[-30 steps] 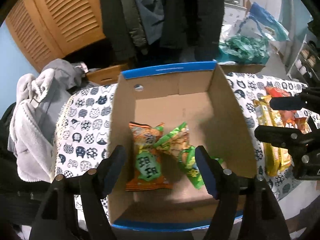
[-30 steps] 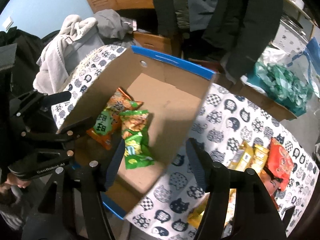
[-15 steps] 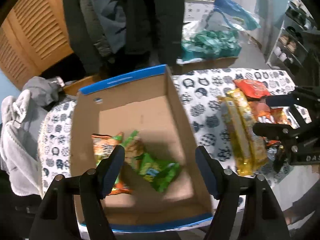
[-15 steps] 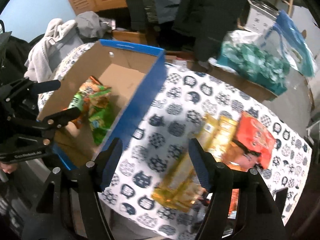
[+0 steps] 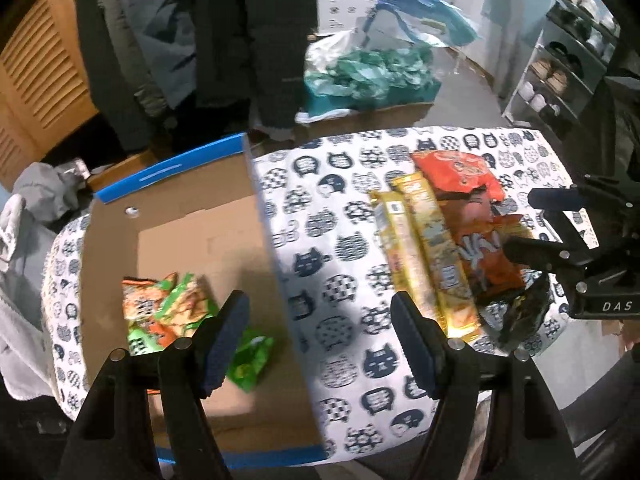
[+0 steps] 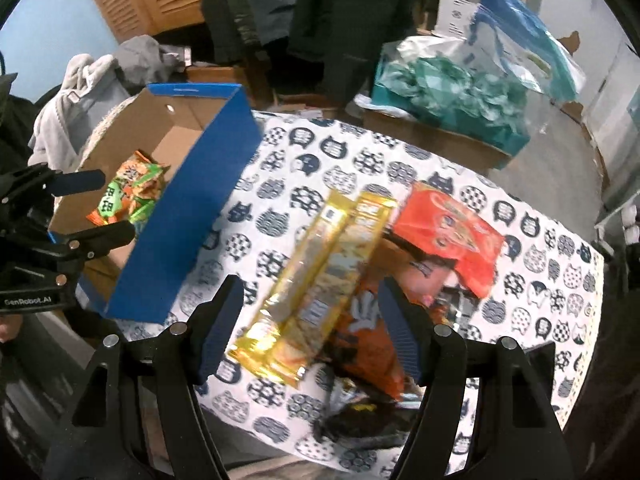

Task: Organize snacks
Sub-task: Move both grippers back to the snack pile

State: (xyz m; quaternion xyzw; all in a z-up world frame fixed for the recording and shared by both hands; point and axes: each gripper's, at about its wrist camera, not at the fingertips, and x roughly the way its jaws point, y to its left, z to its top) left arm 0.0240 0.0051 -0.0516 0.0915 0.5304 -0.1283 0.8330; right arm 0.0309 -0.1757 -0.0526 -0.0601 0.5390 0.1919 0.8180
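A cardboard box with blue edges stands on the left of the cat-print table and holds orange and green snack packs. Two long yellow packs lie to its right, beside a red-orange bag, an orange bag and a dark pack. My left gripper is open and empty above the box's right wall. My right gripper is open and empty over the near end of the yellow packs.
The cat-print cloth covers the table. Behind it stand a box of teal wrapped items, hanging dark coats and wooden louvred doors. Grey clothes lie at the left. A shoe rack stands at the right.
Both grippers have swung right, from over the box toward the snack pile on the cloth. Both stayed open and empty. The packs in the box have not moved.
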